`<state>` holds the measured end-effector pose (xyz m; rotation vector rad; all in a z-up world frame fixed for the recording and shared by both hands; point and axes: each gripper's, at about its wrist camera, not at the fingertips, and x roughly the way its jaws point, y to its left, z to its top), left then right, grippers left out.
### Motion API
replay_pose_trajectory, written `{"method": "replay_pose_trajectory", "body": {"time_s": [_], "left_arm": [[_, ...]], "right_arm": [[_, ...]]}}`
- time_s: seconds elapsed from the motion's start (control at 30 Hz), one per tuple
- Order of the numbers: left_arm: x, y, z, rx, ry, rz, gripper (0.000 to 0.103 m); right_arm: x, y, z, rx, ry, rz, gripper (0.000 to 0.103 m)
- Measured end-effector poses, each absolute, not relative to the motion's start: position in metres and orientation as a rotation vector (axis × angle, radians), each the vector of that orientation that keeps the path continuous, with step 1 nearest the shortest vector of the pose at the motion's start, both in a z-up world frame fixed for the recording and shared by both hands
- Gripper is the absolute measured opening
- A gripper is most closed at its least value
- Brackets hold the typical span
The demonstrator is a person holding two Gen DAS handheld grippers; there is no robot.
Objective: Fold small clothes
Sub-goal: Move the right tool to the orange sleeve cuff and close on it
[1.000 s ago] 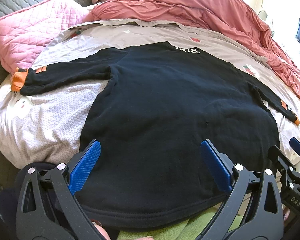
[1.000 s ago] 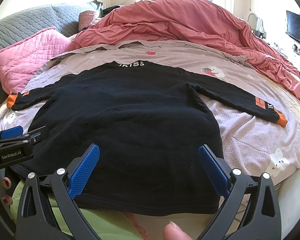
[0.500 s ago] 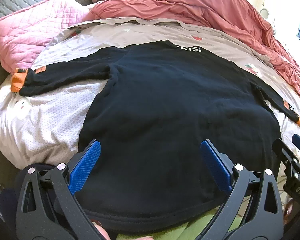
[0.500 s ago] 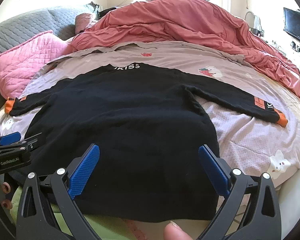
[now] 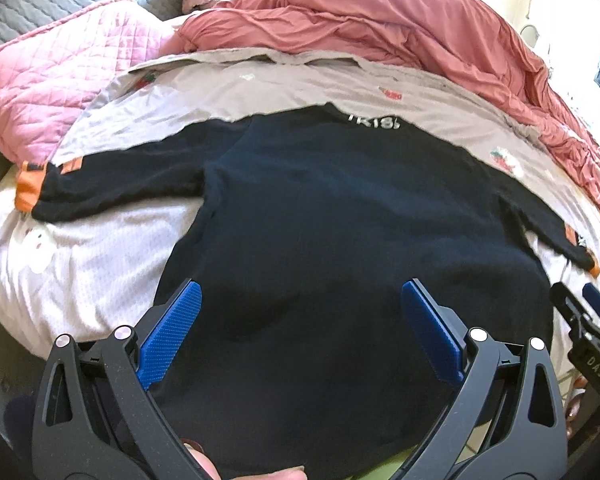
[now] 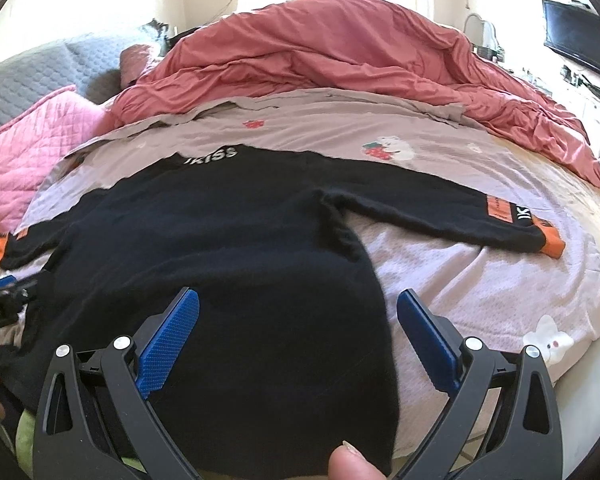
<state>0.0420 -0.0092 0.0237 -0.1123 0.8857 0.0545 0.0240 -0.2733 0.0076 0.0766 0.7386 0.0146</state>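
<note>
A: Left wrist view first. What changed?

B: The left tool (image 5: pixel 296 328) has crept forward over the black sweater (image 5: pixel 340 216), so more of the hem sits beneath it than a second ago. Its jaws hang released, gripping nothing. The sweater lies flat on the bed (image 5: pixel 80 256), sleeves spread; the right tool (image 5: pixel 588 320) shows at the edge.

A: And the right wrist view?

B: The right tool (image 6: pixel 298 328) has also advanced, jaws spread wide, empty, over the sweater's (image 6: pixel 220 248) right side, the right sleeve (image 6: pixel 440 216) stretched beyond. Folding hasn't begun; I'd judge both are closing in for a first grasp.
</note>
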Motion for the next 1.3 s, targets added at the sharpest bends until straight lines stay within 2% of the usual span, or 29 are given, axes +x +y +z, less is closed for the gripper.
{"method": "replay_pose_trajectory", "body": {"time_s": [0.67, 1.3], "left_arm": [[0.118, -0.049, 0.037, -0.088, 0.894, 0.005, 0.094], [0.177, -0.075, 0.020, -0.086, 0.954, -0.019, 0.094]], "right_arm": [[0.071, -0.366, 0.010, 0.172, 0.697, -0.170, 0.099], [0.088, -0.512, -0.005, 0.299, 0.728, -0.521, 0.099]]}}
